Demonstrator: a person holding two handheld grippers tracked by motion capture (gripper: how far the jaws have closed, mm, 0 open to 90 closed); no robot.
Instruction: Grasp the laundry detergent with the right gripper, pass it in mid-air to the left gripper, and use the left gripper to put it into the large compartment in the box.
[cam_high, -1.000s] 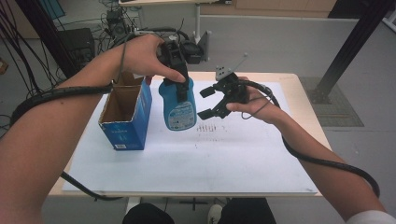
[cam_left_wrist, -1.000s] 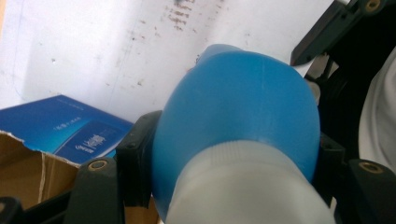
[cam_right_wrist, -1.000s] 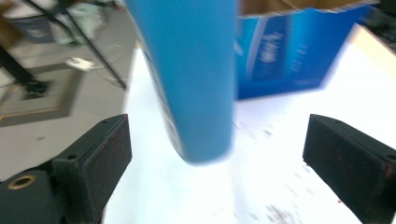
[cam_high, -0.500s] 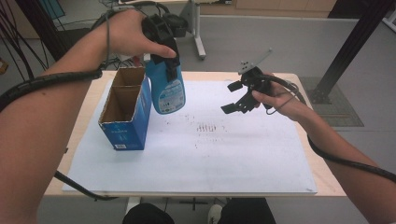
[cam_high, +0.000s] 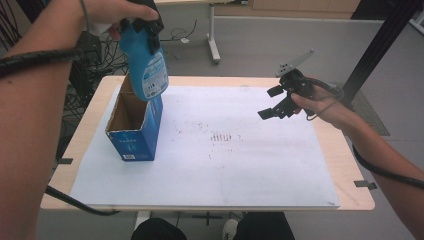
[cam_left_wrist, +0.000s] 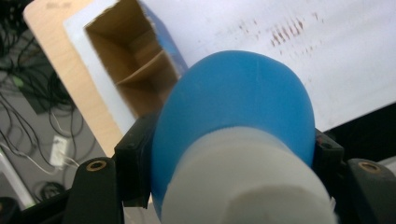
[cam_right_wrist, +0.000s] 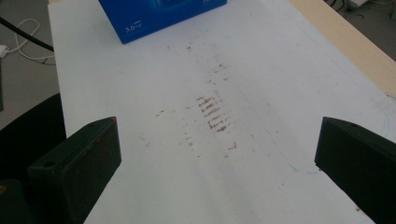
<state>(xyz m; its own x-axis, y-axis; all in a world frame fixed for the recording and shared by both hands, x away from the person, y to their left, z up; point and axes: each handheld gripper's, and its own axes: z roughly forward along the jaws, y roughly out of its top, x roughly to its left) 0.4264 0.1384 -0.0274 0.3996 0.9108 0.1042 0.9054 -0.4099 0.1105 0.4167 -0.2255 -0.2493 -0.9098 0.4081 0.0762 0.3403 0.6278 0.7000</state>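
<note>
My left gripper (cam_high: 143, 24) is shut on a blue bottle (cam_high: 146, 62) just below its white cap and holds it in the air over the open top of a blue cardboard box (cam_high: 131, 131). In the left gripper view the bottle (cam_left_wrist: 233, 107) hangs between the jaws, with the box (cam_left_wrist: 135, 70) and its cardboard divider underneath. My right gripper (cam_high: 269, 102) hovers over the right part of the white sheet (cam_high: 225, 170). Its jaws have just been opening and now stand wide with nothing between them. The right gripper view looks past the right gripper (cam_right_wrist: 217, 154) at the box (cam_right_wrist: 159, 14).
The white sheet covers most of a wooden table (cam_high: 345, 150) and bears brown smudges (cam_high: 222, 136) near its middle. Cables lie on the floor to the left, and a desk leg (cam_high: 214, 47) stands behind the table.
My left gripper has lifted the bottle up and to the left, from beside the box to over its opening. My right gripper has drawn away to the right and opened wider.
</note>
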